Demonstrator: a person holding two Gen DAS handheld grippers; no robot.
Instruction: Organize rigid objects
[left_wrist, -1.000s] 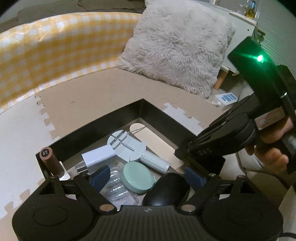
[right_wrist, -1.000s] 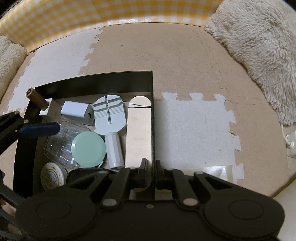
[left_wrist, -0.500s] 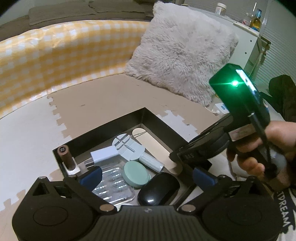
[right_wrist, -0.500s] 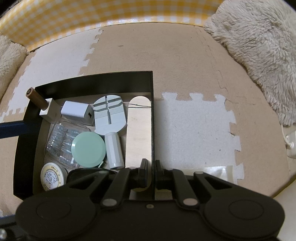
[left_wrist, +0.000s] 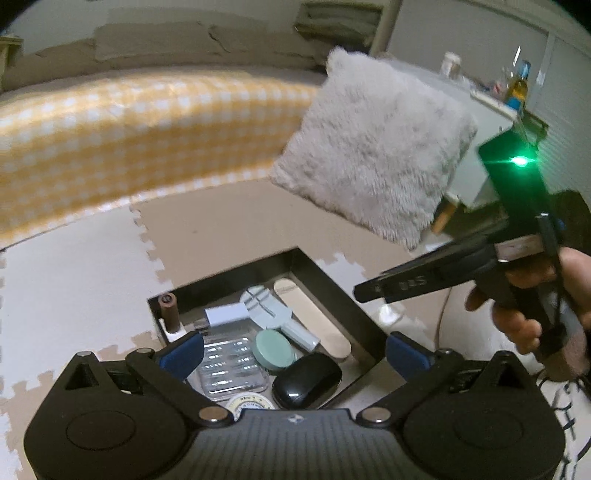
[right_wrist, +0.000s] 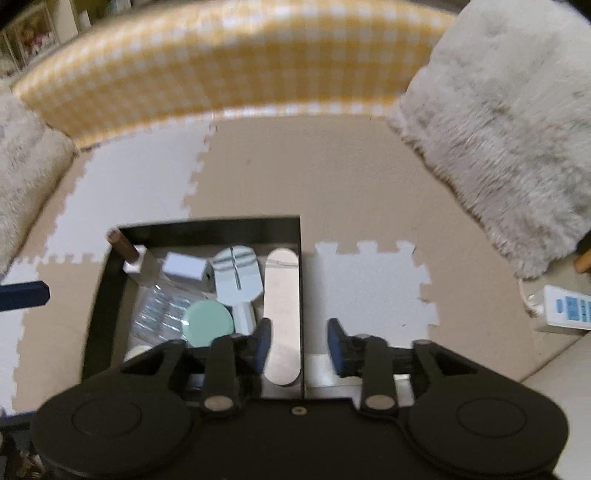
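Observation:
A black tray (right_wrist: 207, 224) lies on the foam mat. It holds a brown tube (left_wrist: 168, 310), a white charger (left_wrist: 226, 314), a pale blue tool (right_wrist: 238, 271), a wooden stick (right_wrist: 282, 314), a mint round lid (left_wrist: 275, 349), a clear case (left_wrist: 231, 365), a black mouse (left_wrist: 306, 380) and a small round tin (left_wrist: 246, 400). My left gripper (left_wrist: 295, 354) hangs open above the tray's near side, holding nothing. My right gripper (right_wrist: 300, 343) straddles the tray's right wall; its jaws are opening and the pads stand clear of the wall. It also shows in the left wrist view as the right gripper (left_wrist: 406, 286), held by a hand (left_wrist: 524, 295).
A fluffy grey pillow (right_wrist: 498, 147) leans at the right and a yellow checked cushion (right_wrist: 229, 62) runs along the back. A white power strip (right_wrist: 565, 308) lies right of the mat. A white cabinet (left_wrist: 491, 99) with bottles stands behind the pillow.
The right gripper has let go of the tray's right wall, with its jaws spread apart, and has lifted. The left gripper has risen and drawn back from the tray, jaws slightly wider.

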